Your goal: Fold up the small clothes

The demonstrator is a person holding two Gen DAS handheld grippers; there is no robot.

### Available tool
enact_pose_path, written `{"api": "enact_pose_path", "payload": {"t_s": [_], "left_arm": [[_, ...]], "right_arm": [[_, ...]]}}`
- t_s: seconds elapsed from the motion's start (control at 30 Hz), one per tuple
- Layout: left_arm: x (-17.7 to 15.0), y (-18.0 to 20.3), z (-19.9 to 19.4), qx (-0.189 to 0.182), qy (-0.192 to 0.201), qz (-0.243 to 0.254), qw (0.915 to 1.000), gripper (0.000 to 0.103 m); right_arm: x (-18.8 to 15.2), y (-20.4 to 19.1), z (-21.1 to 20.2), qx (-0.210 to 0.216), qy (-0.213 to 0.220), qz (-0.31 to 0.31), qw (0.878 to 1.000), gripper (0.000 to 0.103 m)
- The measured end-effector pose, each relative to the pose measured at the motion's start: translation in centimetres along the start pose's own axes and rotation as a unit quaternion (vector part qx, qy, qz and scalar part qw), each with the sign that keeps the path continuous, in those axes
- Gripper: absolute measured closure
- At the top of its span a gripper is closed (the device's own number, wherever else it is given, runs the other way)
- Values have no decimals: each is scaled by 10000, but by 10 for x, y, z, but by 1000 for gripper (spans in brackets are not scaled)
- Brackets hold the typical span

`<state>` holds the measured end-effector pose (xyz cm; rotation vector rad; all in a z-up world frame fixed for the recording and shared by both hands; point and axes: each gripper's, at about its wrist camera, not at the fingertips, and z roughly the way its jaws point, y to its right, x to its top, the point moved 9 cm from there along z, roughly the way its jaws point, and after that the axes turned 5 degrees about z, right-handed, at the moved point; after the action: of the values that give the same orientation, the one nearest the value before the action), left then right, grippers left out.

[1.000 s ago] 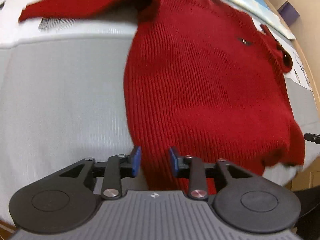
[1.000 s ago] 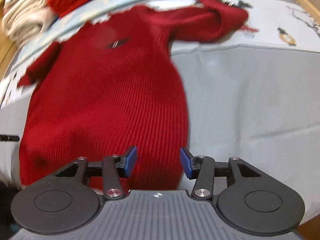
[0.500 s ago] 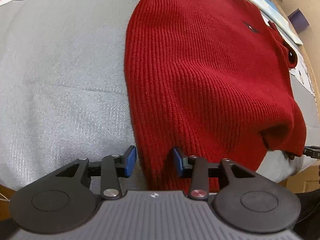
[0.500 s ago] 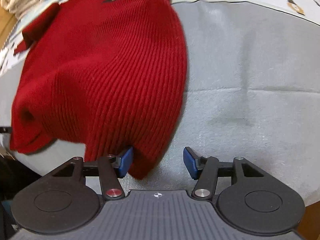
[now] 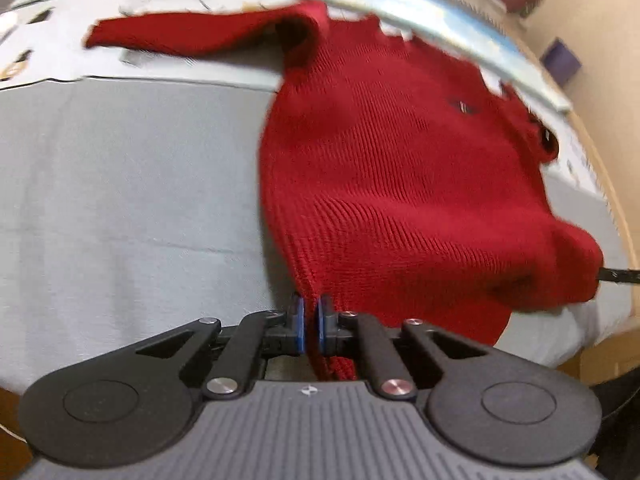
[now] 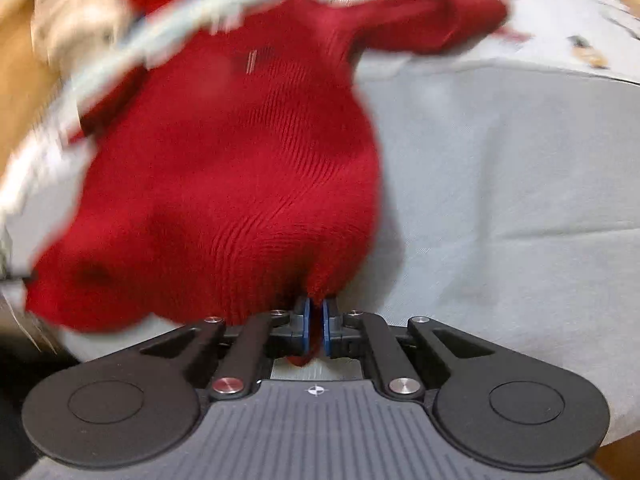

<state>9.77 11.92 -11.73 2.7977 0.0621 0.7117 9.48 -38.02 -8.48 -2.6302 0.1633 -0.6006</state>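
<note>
A: You're working over a grey cloth-covered counter (image 5: 120, 184); a pale printed sheet with small cartoon figures (image 6: 584, 50) lies along the far side, and a light blue strip (image 5: 440, 28) curves past behind it. Beige wall to the right of the left view, with a small purple box (image 5: 560, 62) by it.

B: And the garment?

A: The red knit sweater (image 5: 400, 168) lies across the counter, one sleeve (image 5: 192, 34) stretched out along the printed sheet, the other sleeve (image 6: 432, 26) lying the same way in the right view. Its near hem is lifted off the cloth at both corners.

B: By your tongs?

A: Yes. Your left tongs (image 5: 310, 328) are clamped on the hem corner, blue pads pressed together with red knit pinched between. Your right tongs (image 6: 316, 326) grip the other corner the same way, a tuft of red poking out below the pads.

B: Anything in the way?

A: A cream-coloured heap (image 6: 76, 20) sits at the far left, perhaps folded clothes; the blur is too heavy to say. More red fabric shows beyond the blue strip. A thin dark bar (image 5: 618, 275) pokes in past the sweater's bunched corner.

B: What changed from a second ago?

A: Both pairs of tongs stood apart over the flat hem then. Now they've closed, and the hem sags in a raised fold between them.
</note>
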Motion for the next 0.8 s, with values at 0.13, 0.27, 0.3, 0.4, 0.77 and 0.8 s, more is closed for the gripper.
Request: {"api": "enact_pose_path", "payload": {"t_s": [0.13,0.27,0.3,0.4,0.77,0.8], "left_arm": [[-10,-4,6,252,-286,135,9992,96],[-10,-5,20,499,-601,182,9968,95],[-8,-6,22,503,-618,84,9968,94],[-8,-14,26,475,-708,-161,9962,90],[-27,-12,55,190,-1319,-218,9908,57],[-26,-11,56,185,-1313,-193,9910,58]], "right_arm": [[1,32,-29,117,145,256,9995,98],[-24,27,-4,-307,-565,-301,9975,97],[-25,26,0,-421,-621,-358,9965,97],[-21,19,8,-445,-633,-399,9962,92],[-39,12,37,-604,-1108,-558,9904,65],[-39,10,37,-608,-1111,-563,9903,67]]}}
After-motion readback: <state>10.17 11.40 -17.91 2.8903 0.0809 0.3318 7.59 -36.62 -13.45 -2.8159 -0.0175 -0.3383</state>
